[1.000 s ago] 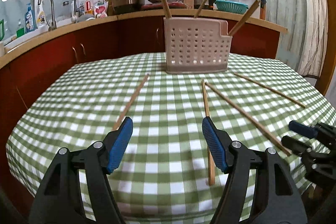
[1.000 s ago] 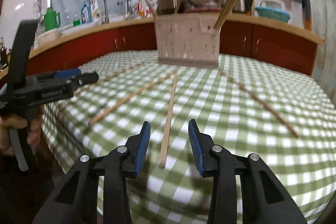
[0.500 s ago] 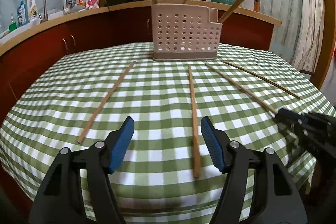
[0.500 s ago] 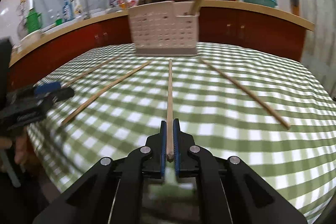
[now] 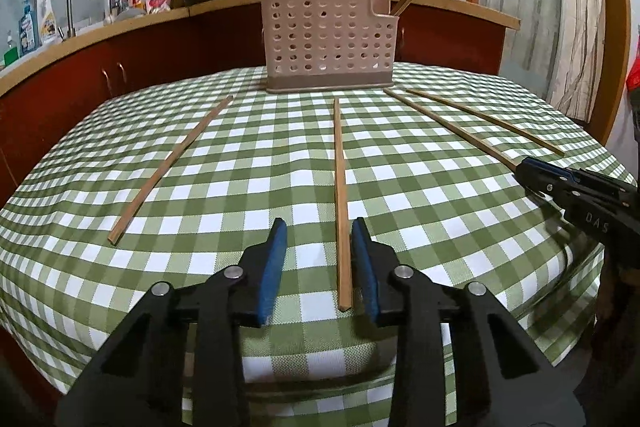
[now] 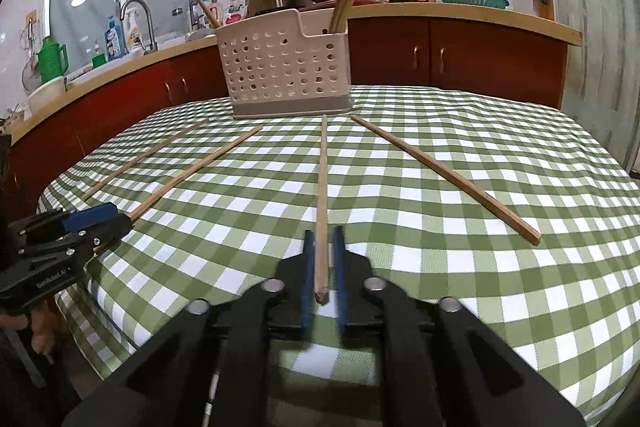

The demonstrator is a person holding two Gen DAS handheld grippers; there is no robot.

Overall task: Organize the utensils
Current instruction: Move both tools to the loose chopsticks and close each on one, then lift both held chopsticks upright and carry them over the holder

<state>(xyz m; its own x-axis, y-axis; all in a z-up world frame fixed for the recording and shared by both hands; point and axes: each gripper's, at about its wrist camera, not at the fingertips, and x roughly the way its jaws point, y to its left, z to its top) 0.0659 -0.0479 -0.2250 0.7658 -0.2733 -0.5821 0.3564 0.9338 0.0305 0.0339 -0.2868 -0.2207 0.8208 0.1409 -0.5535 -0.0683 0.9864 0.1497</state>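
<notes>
— What has changed since a second ago?

— Both grippers have come down to the near ends of chopsticks on the table (image 5: 400, 187). The left gripper (image 5: 319, 227) was wide apart; its jaws have just been closing, and the middle chopstick (image 5: 340, 179) now lies between them, just beside the right-hand pad, with a clear gap to the other.

— And the right gripper (image 6: 321, 239)?

— Half a second ago it was pinched on its chopstick (image 6: 322, 195); the jaws have just been opening a little. The stick's end sits between the blue pads, which stand slightly apart from it.

— Where are the rest?

— Two more chopsticks lie flat on the green checked cloth, one at either side. The perforated holder (image 6: 286, 75) stands at the far edge with several chopsticks upright in it.
</notes>
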